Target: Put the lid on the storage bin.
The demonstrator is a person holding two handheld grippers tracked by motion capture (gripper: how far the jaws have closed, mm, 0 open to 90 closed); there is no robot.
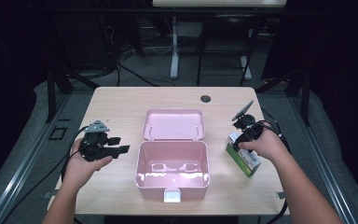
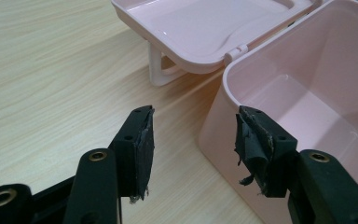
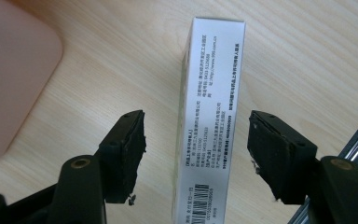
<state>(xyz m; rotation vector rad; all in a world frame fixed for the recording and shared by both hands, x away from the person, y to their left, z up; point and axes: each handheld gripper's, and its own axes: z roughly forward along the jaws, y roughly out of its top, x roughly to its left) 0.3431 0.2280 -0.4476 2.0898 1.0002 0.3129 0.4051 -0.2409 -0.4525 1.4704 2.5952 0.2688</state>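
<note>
Right tool (image 3: 196, 154) is hanging released over the carton (image 3: 212, 116), jaws standing wide on either side of it, neither pad touching. In the high view the carton (image 1: 244, 157) is lying on the surface (image 1: 121, 100) just right of the pink box (image 1: 172, 170), with the right tool (image 1: 248, 132) above its far end.

Left tool (image 2: 193, 144) is also released and grasping nothing; it is hovering beside the box's near left corner (image 2: 214, 135), one jaw out over the rim. In the high view the left tool (image 1: 103, 145) is sitting left of the box, apart from it.

The box is standing open and empty, its lid (image 1: 173, 123) lying flat behind it.

Risks, as I judge them:
- The carton is standing on a narrow edge and looks light. If one pad is meeting it before the other, it is likely tipping or sliding toward the surface's right edge, which is near.
- The jaws are sitting off-centre, the carton nearer the left one, so an uneven close is a real chance.
- A hard squeeze could be crushing thin card.
- A carry into the box could be clipping the box's right wall if held low.
- The left tool could be nudging the box if it drifts inward.
</note>
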